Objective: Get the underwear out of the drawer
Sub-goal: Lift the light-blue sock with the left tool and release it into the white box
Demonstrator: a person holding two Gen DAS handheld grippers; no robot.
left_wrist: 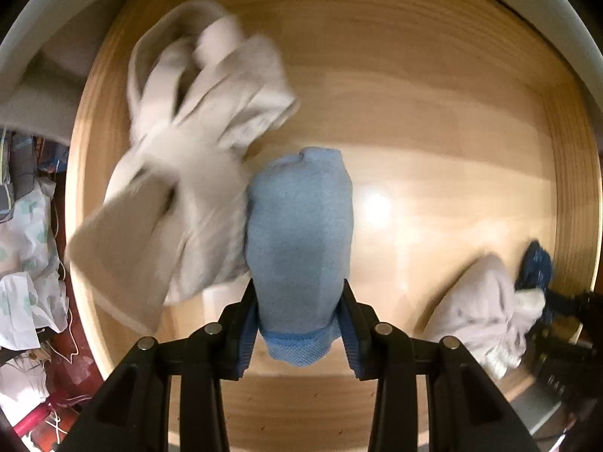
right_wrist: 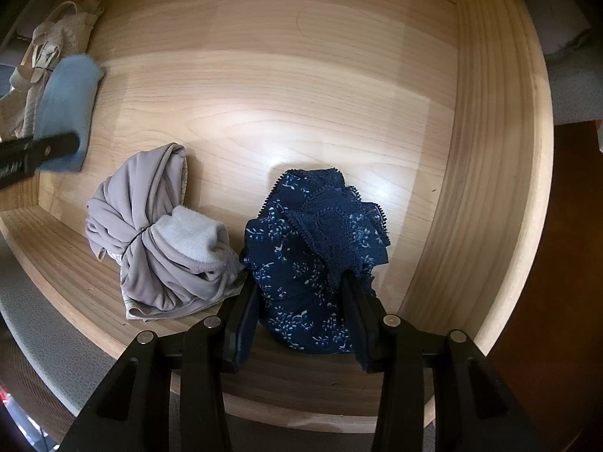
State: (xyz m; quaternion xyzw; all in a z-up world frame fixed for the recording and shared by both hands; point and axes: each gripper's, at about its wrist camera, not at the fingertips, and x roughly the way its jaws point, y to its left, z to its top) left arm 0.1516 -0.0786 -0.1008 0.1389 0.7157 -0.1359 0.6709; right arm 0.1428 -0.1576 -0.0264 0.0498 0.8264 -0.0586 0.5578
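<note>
Both grippers are down inside the drawer [right_wrist: 490,120]. Left gripper [left_wrist: 299,324] is clamped on the light blue underwear [left_wrist: 299,233] near the drawer's left end, touching the beige garment [left_wrist: 188,158]. Right gripper [right_wrist: 301,316] is clenched on the navy lace underwear [right_wrist: 316,263] near the front wall, beside the grey bundle [right_wrist: 158,233]. Lift both straight up so the neighbours don't drag along.
</note>
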